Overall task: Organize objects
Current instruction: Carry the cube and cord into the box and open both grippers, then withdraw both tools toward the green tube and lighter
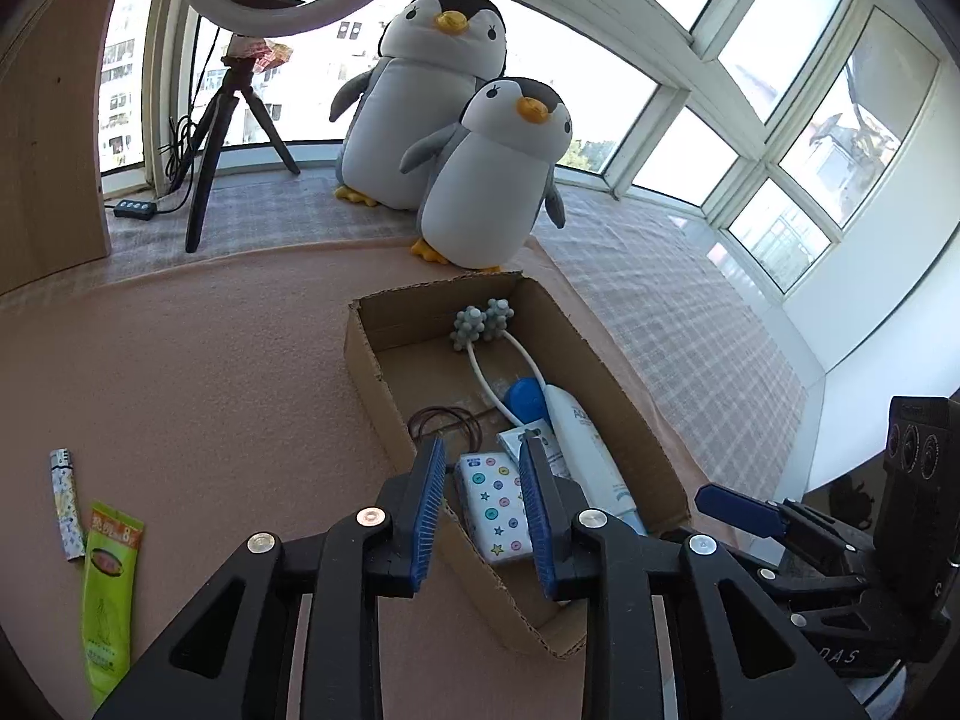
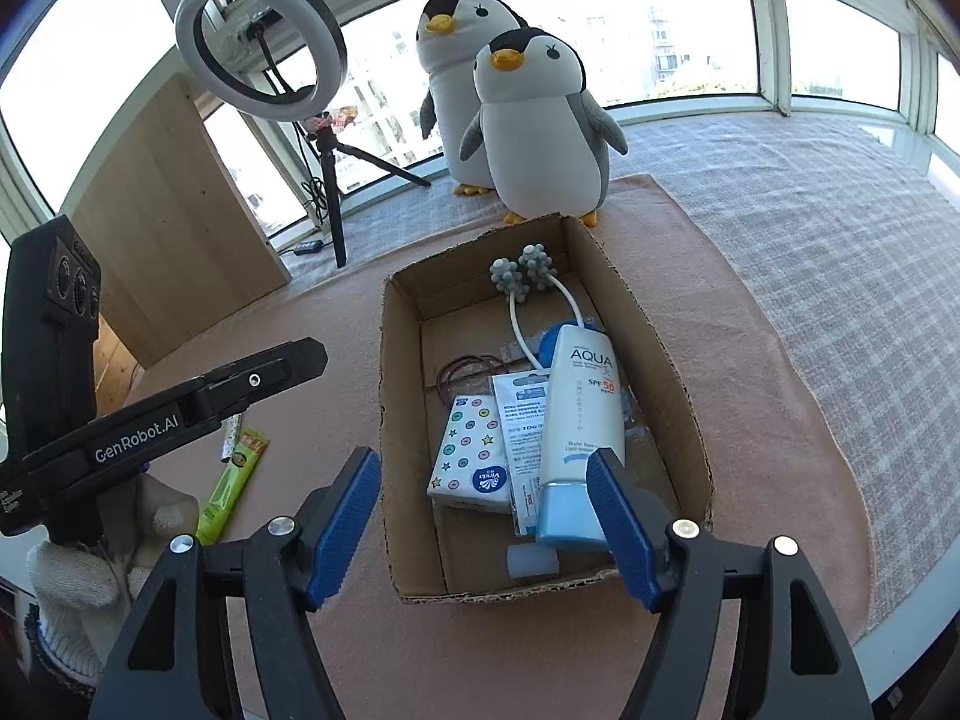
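Observation:
An open cardboard box (image 1: 367,373) (image 2: 677,396) sits on a pink mat. Inside lie a white sunscreen tube (image 2: 579,420), a tissue pack (image 1: 493,504) (image 2: 465,450) printed with coloured buttons, a white packet (image 2: 521,414), brown hair ties (image 2: 465,369) and a massager (image 2: 519,276) with two grey knobbly balls. My left gripper (image 1: 482,450) (image 2: 306,357) is open and hovers by the box's left wall, holding nothing. My right gripper (image 2: 483,459) (image 1: 741,507) stands wide open at the box's near end. On the mat to the left lie a green sachet (image 1: 108,594) (image 2: 231,489) and a patterned stick (image 1: 66,501).
Two plush penguins (image 1: 480,180) (image 2: 540,132) stand just behind the box. A ring light on a tripod (image 2: 264,42) and a wooden board (image 2: 168,222) are at the back left. Checked cloth (image 2: 810,228) covers the sill to the right, under the windows. A gloved hand (image 2: 78,570) holds the left gripper.

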The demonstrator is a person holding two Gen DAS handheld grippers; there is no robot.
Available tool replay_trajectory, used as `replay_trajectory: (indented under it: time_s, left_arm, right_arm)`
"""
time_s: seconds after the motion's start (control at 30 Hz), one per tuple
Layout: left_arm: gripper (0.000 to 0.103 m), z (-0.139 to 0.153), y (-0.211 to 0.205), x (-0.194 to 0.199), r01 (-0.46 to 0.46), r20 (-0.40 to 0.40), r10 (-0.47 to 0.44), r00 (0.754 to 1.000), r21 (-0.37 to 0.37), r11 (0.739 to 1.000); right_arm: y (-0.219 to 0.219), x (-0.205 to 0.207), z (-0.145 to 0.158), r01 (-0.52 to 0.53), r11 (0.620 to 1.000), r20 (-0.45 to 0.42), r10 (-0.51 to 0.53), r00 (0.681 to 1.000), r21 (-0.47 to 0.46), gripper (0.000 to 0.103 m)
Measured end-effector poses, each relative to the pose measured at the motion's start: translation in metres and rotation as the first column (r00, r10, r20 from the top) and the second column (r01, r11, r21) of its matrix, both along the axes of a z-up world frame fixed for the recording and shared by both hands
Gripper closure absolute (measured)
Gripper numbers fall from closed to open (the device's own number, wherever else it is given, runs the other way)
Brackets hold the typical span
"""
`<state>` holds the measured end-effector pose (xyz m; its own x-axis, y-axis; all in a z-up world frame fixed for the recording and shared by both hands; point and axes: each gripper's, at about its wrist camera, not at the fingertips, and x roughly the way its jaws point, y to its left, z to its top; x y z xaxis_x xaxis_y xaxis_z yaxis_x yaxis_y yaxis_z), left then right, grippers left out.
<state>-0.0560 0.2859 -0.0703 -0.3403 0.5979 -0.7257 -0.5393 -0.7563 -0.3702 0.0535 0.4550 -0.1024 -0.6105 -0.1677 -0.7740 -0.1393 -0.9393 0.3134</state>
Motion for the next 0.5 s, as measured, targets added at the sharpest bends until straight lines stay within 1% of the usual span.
replay_trajectory:
  time_s: [0.17,0.3,0.4,0.5]
  left_arm:
    - [0.075,-0.008,-0.05,0.008,-0.074,0.024,0.074,0.997,0.003,0.997]
    - [0.075,-0.015,-0.097,0.018,-0.131,0.013,0.132,0.991,-0.032,0.991]
    - [0.075,-0.023,-0.136,0.019,-0.194,0.025,0.195,0.98,-0.049,0.98]
    - [0.075,-0.033,-0.176,0.017,-0.262,0.052,0.265,0.963,-0.055,0.964]
  right_arm:
    - [-0.005,0.003,-0.008,0.006,1.0,0.013,-0.006,1.0,-0.028,0.035]
    - [-0.018,0.006,-0.008,-0.01,0.999,-0.005,0.009,1.0,-0.049,0.035]
    - [-0.033,0.007,-0.007,-0.025,0.998,-0.034,0.023,0.999,-0.05,0.035]
    - [-0.053,0.004,-0.006,-0.056,0.997,-0.047,0.053,0.997,-0.059,0.035]
